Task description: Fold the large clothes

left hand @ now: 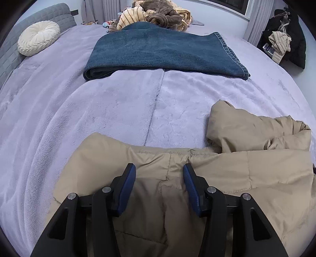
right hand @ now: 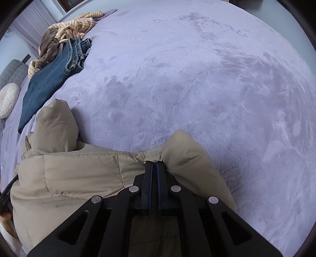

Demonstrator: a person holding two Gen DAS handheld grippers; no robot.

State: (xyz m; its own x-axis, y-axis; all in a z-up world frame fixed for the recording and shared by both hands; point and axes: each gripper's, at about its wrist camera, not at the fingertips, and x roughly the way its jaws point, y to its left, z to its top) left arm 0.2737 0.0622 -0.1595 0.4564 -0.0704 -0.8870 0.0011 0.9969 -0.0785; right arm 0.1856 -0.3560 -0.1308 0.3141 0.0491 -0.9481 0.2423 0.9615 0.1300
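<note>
A lavender fleece blanket (left hand: 122,110) is covering the bed; a round cream cushion (left hand: 38,38) is leaning against the grey quilted headboard (left hand: 42,14); grey curtains (left hand: 256,21) are hanging at the window — a black bag (left hand: 296,45) is sitting beside them.

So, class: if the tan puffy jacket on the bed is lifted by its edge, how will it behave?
The tan puffy jacket will probably sag and drape, since it already bunches into soft folds. Its quilted padding suggests it is light for its bulk. The smooth shell may slip from the right gripper.
</note>
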